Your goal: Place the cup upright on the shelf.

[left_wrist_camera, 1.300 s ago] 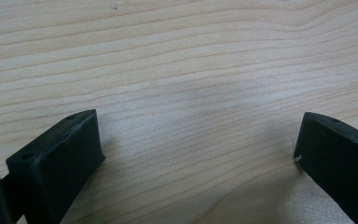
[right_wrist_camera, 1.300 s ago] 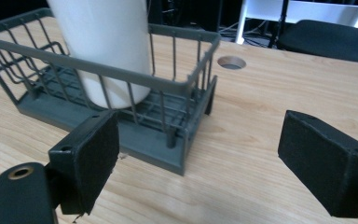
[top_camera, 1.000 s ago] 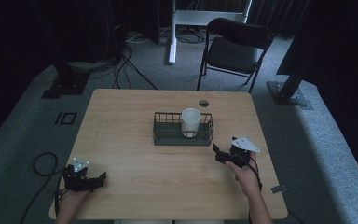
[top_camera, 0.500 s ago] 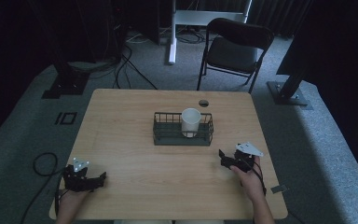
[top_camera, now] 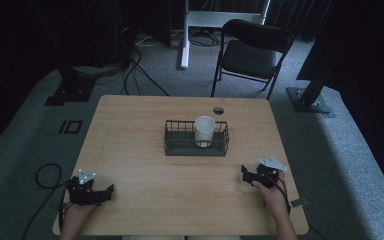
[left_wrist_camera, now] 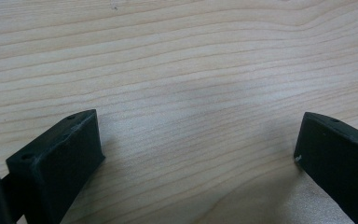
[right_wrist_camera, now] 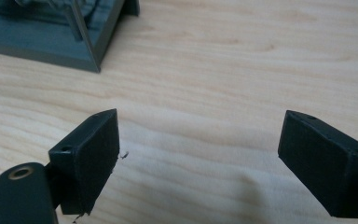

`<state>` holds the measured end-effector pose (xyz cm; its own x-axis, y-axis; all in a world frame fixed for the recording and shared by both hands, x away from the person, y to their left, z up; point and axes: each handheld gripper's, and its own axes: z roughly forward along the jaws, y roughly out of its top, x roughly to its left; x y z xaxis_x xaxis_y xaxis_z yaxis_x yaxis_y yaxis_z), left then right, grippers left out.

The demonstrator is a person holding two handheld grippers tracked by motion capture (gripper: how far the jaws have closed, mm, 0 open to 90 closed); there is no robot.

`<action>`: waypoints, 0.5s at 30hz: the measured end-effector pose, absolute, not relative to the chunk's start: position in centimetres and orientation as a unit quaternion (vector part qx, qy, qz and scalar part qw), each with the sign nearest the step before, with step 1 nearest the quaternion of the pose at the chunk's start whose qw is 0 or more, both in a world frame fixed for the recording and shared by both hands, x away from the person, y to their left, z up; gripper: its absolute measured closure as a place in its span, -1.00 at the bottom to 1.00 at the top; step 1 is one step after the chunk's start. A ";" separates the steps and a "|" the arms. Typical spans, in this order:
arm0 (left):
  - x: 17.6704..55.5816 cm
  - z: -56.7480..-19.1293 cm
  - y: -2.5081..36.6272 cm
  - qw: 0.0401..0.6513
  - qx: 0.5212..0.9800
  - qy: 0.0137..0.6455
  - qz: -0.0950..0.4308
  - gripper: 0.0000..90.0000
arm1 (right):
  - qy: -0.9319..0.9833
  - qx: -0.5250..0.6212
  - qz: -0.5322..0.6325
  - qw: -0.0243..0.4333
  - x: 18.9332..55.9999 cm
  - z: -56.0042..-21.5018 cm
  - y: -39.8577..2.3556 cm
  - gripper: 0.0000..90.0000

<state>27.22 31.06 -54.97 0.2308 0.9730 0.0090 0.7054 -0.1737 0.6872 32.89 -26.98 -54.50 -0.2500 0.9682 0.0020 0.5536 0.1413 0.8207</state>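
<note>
Wire basket [top_camera: 196, 144] at the middle of the table [top_camera: 145, 115], serving as the landmark; a white cup [top_camera: 204, 130] stands upright inside it, toward its right end. Over the last second the right gripper [top_camera: 247, 175] has drawn back from just beside the basket's right end to the near right part of the table, well apart from the basket, its jaws spread wide over bare wood with nothing between them; the right gripper view shows one corner of the basket [right_wrist_camera: 51, 32] beyond the jaws. The left gripper [top_camera: 107, 191] has stayed well to the near left of the basket, its jaws likewise spread and empty in the left gripper view. The retreat suggests that the cup has been set down and the work is at or near its end. The tabletop is pale wood grain with a round cable hole [top_camera: 218, 110] behind the basket. Beyond the table lie grey carpet, a black folding chair [top_camera: 252, 50], loose cables and dark drapes.
</note>
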 end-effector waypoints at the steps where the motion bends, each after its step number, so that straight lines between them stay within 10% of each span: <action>1: 27.2 -55.0 31.1 0.287 0.730 0.575 0.233 -0.98 | 0.700 0.550 0.359 0.278 32.8 -54.7 -27.2 -0.72; 15: 27.2 -55.0 31.1 0.288 0.730 0.575 0.233 -0.98 | 0.695 0.589 0.316 0.264 32.4 -54.9 -29.1 -0.71</action>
